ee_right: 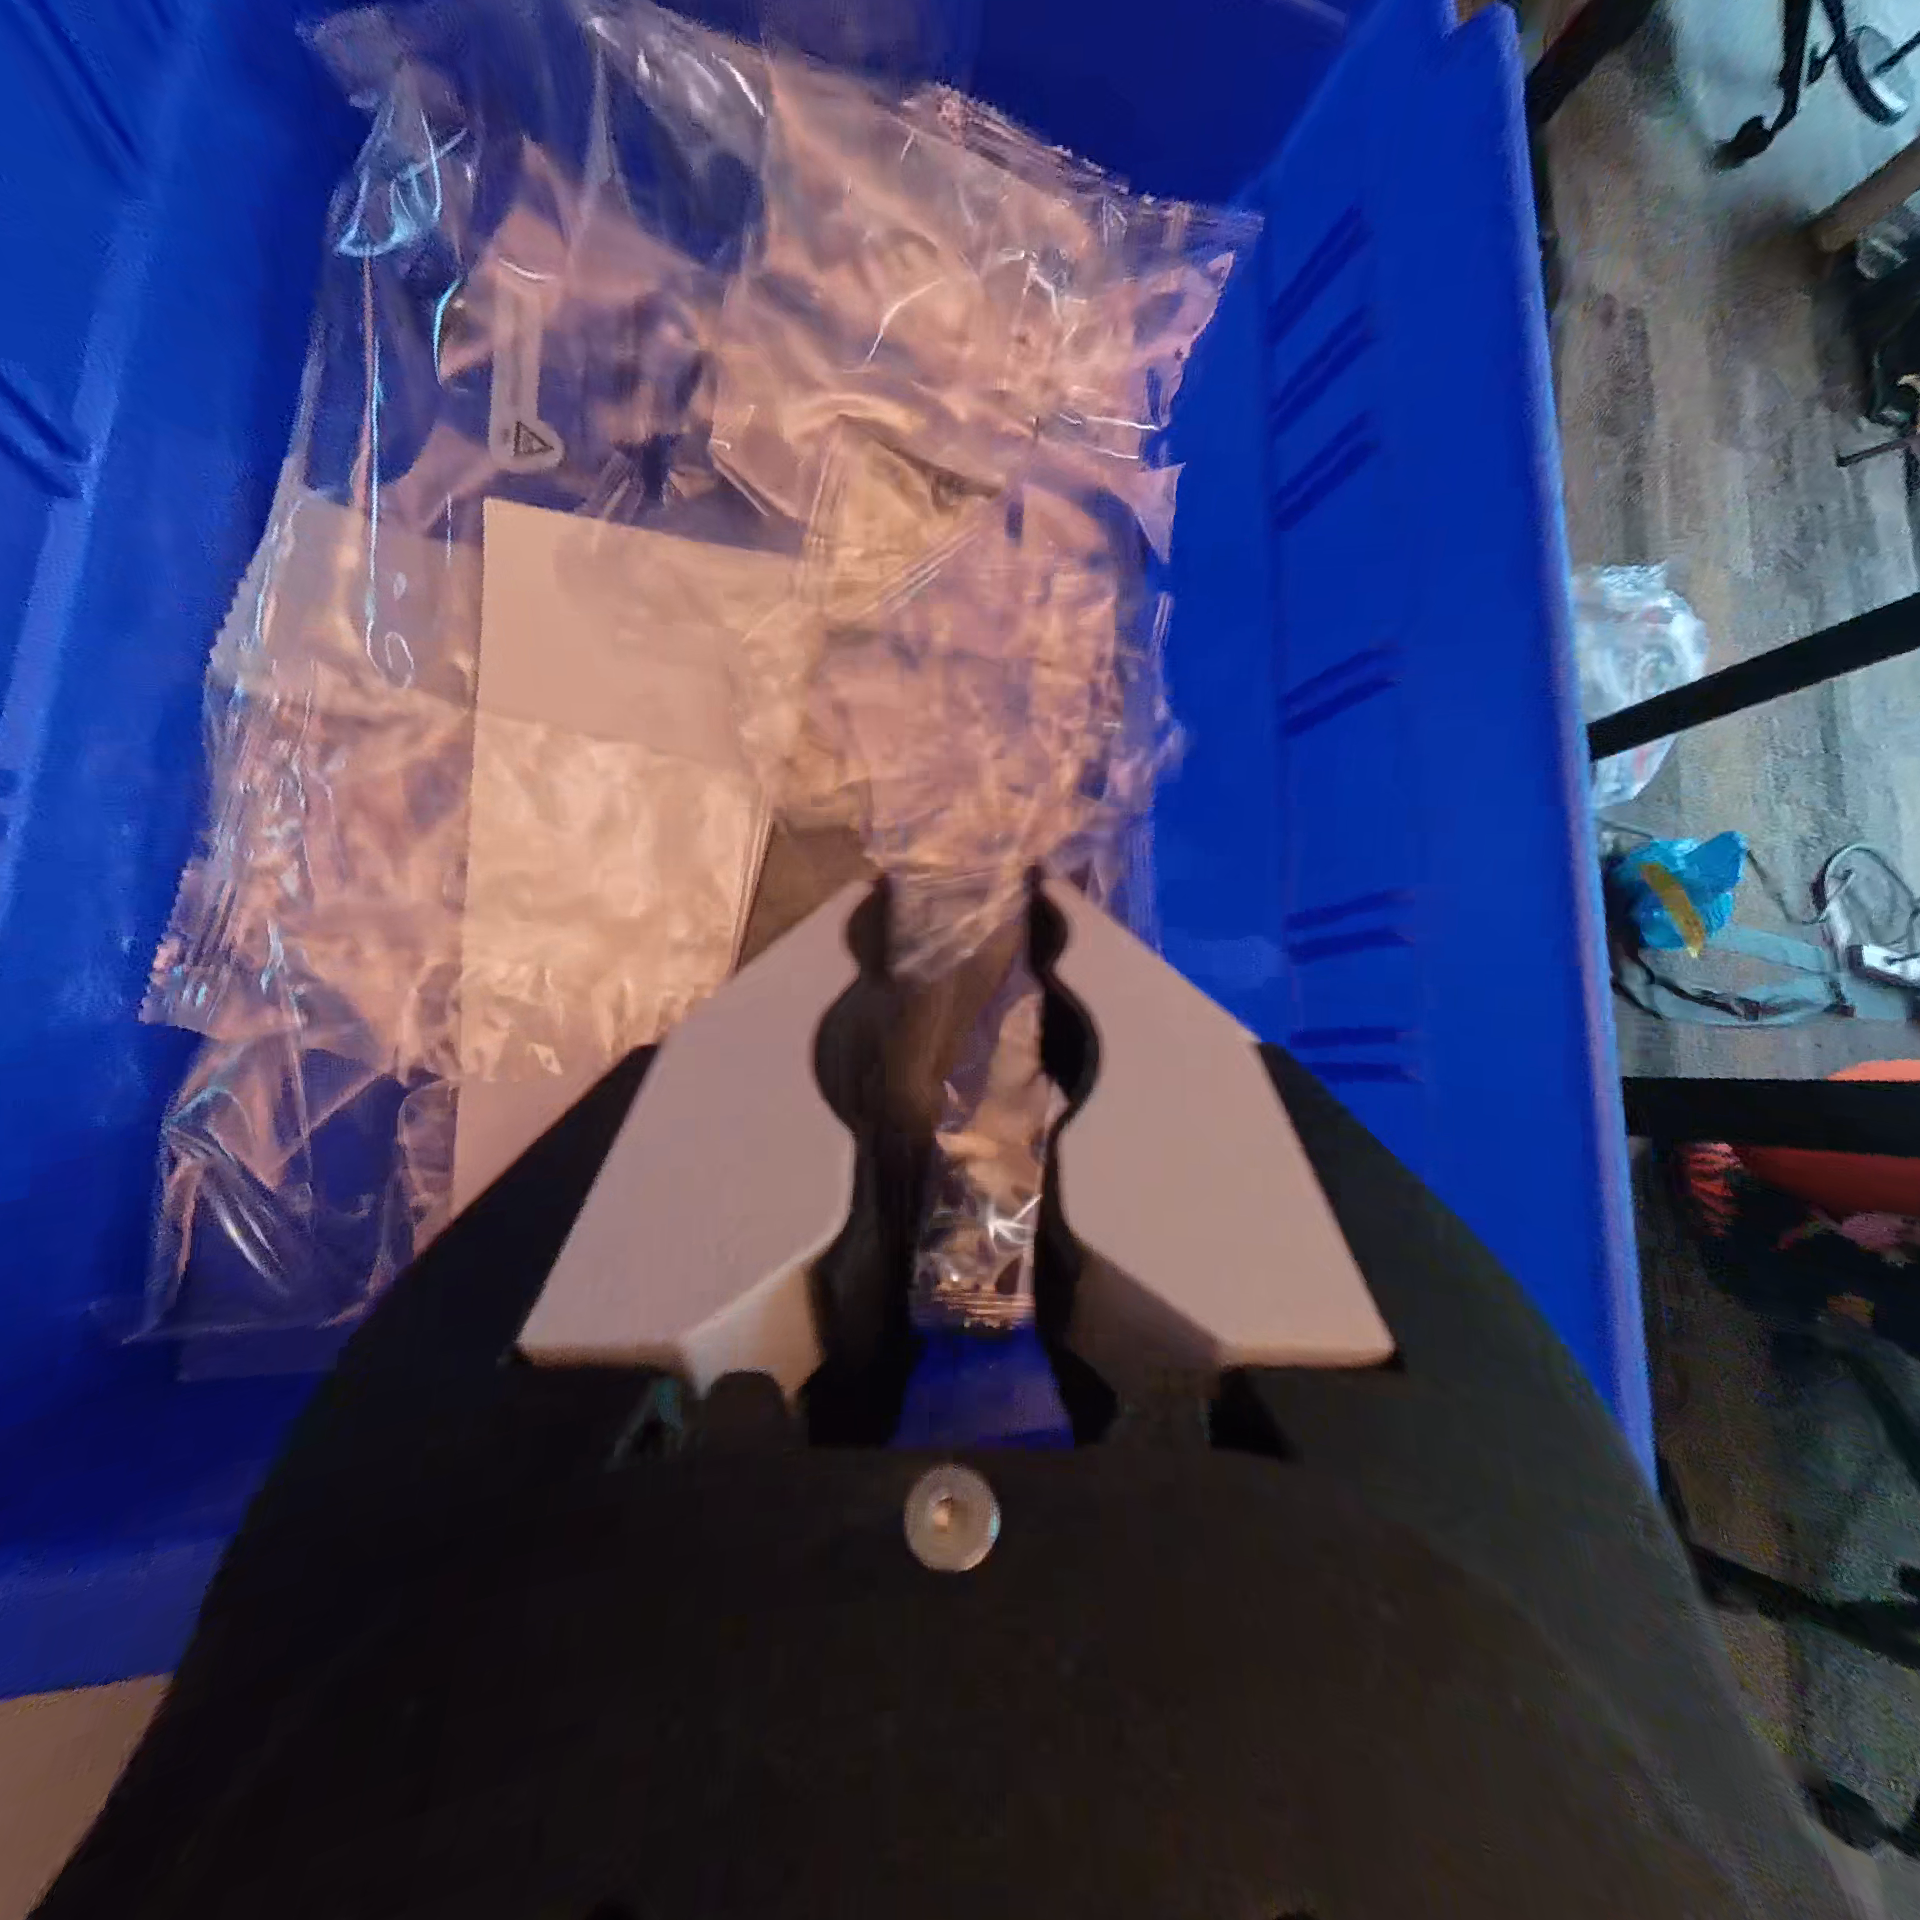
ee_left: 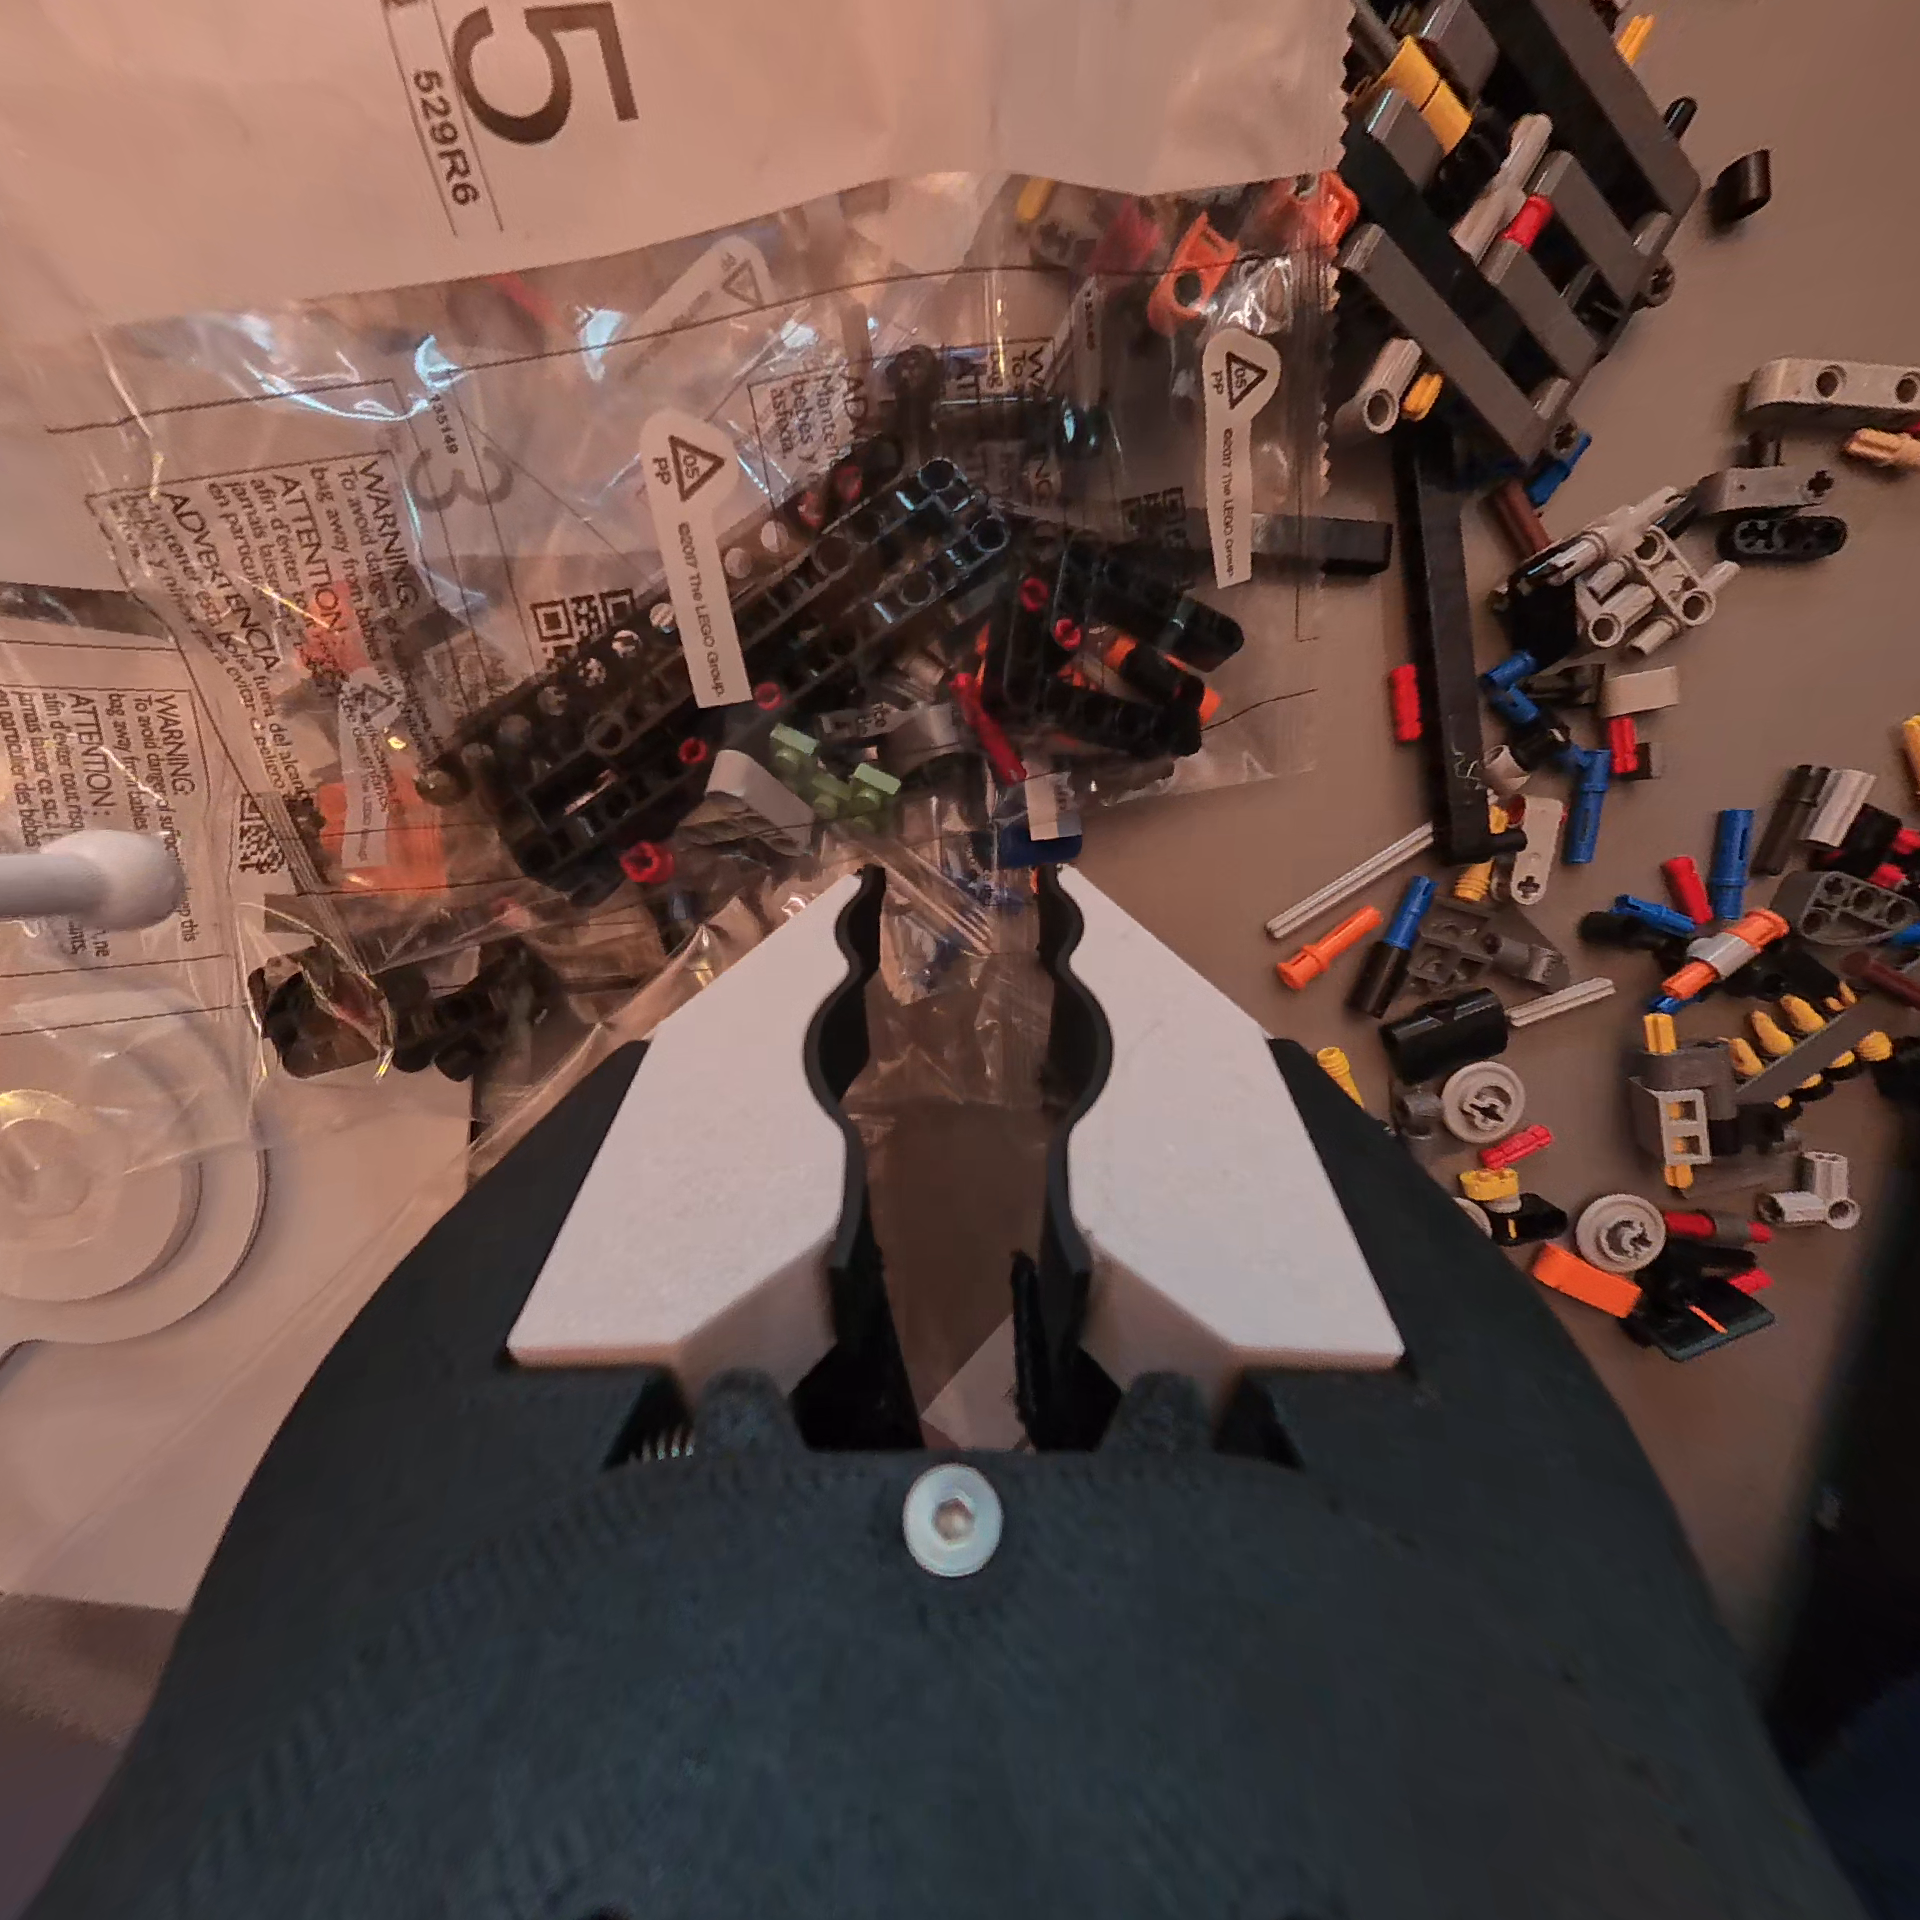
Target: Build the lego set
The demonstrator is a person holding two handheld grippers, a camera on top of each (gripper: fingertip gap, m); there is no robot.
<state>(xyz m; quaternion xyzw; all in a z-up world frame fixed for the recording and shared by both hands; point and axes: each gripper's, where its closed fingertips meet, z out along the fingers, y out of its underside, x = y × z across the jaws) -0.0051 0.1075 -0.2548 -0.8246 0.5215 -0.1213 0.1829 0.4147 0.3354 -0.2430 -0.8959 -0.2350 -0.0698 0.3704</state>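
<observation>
In the left wrist view my left gripper (ee_left: 961, 883) is open, with nothing pressed between its pads. It hovers over sealed clear bags of Lego parts (ee_left: 831, 623) on the table. A partly built dark grey and black frame (ee_left: 1507, 208) lies at the top right, with loose pins and connectors (ee_left: 1662, 987) scattered on the right. In the right wrist view my right gripper (ee_right: 961, 894) is over a blue bin (ee_right: 1382, 623). A crumpled clear plastic bag (ee_right: 966, 582) is bunched between its fingertips and fans out beyond them. The view is blurred.
More empty clear bags and a white card (ee_right: 613, 665) lie in the bin. A large white paper bag (ee_left: 727, 114) covers the table's top left, and a white plastic piece (ee_left: 94, 883) lies at the left edge. Floor clutter (ee_right: 1683, 883) shows right of the bin. There is about 50 cm between the tips of the two grippers. The white plastic piece (ee_left: 94, 883) lies around 10 cm away from my left fingertips.
</observation>
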